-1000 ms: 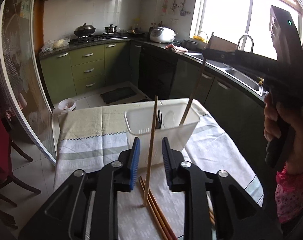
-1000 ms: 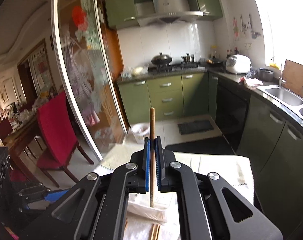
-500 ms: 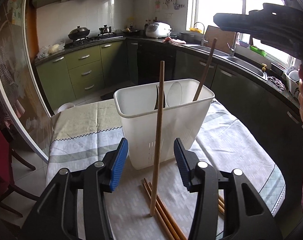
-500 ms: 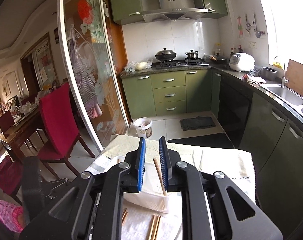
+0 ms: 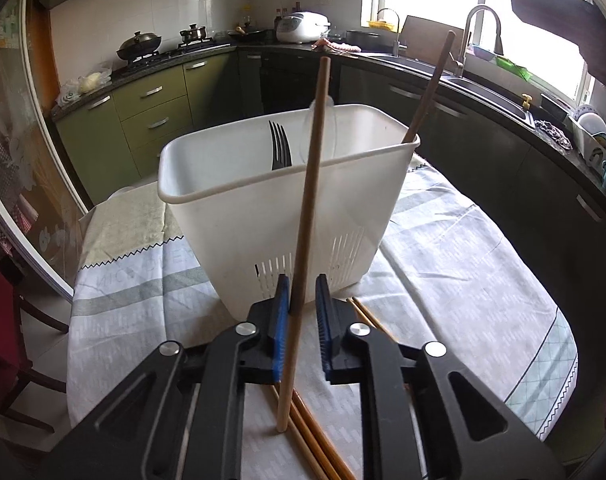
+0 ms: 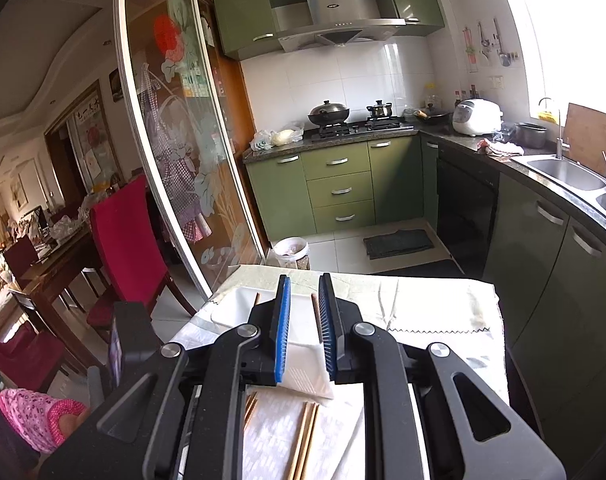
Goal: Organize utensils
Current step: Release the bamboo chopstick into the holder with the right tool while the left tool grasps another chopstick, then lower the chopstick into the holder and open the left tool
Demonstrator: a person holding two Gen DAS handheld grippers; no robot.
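While the left hand-held gripper [image 5: 302, 332] loosely brackets an upright chopstick [image 5: 307, 216] — not clamped, right hand-held gripper [image 6: 305, 328] released above the caddy [image 6: 239, 309].

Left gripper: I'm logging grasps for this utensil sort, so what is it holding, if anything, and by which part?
The left gripper has an upright chopstick between its jaws, low on the shaft near its bottom end. Whether both pads clamp it cannot be told.

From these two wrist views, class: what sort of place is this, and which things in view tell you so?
A home kitchen, most likely. Green cabinets run under a gas hob with a range hood above, and a steel sink sits by the window. A cloth-covered table holds a white utensil basket.
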